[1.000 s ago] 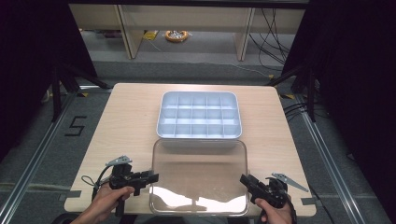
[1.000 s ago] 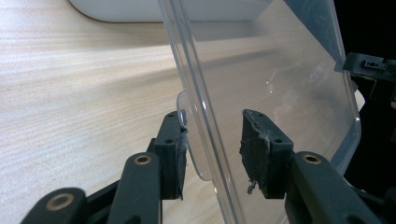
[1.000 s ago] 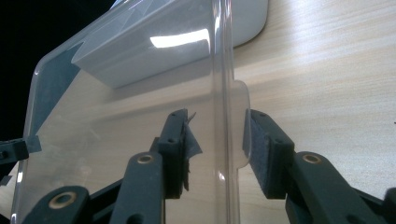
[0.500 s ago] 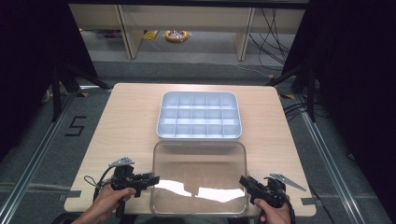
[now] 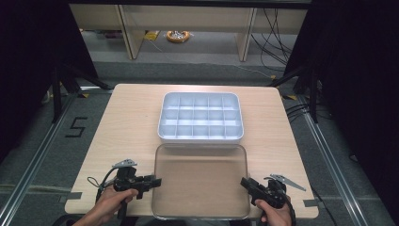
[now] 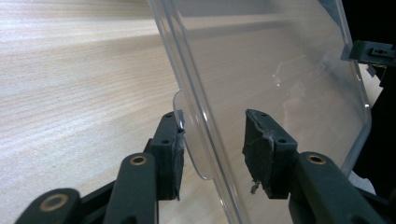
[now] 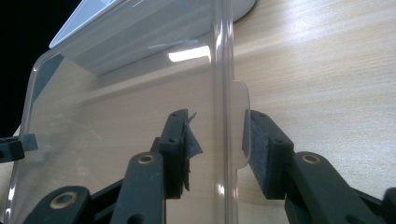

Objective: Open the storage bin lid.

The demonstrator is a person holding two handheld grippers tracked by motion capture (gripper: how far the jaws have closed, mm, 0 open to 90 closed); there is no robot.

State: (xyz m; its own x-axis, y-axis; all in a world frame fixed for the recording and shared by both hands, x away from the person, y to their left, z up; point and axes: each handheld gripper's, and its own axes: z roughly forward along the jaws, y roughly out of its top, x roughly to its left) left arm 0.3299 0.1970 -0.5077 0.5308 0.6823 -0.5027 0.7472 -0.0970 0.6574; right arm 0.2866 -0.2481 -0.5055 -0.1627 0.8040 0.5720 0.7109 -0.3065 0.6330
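- Clear lid [image 5: 201, 181] lies at the near middle of the table [image 5: 122, 127], just near of the compartment tray [image 5: 201, 117]; whether it rests flat or is lifted a bit, cannot tell.
- Left gripper [image 6: 212, 140]: jaws apart, straddling the lid's left edge. Small rounded tab [image 6: 194, 140] on that edge sits between the pads, close against the left pad [image 6: 173, 154]; right pad well clear of the plastic. Not clamped.
- Right gripper [image 7: 217, 144]: jaws apart as well, straddling the lid's right edge, with the edge tab [image 7: 240, 126] near the right pad [image 7: 259, 149]. Gap visible on both sides, nothing pinched.
- High view: left gripper [image 5: 153, 181] at the lid's near-left edge, right gripper [image 5: 244, 182] at its near-right edge, both pointing inward toward the lid.
- Left hand [image 5: 110, 202] and right hand [image 5: 275, 214] hold the grippers at the near table edge; cables trail from each.
- Tray is white, gridded into many small compartments, all look empty, set mid-table, far of the lid and touching or almost touching its far edge.
- Table is light wood. Floor to the left carries a "5" marking [image 5: 76, 127]; shelving [image 5: 188, 23] stands far behind the table.
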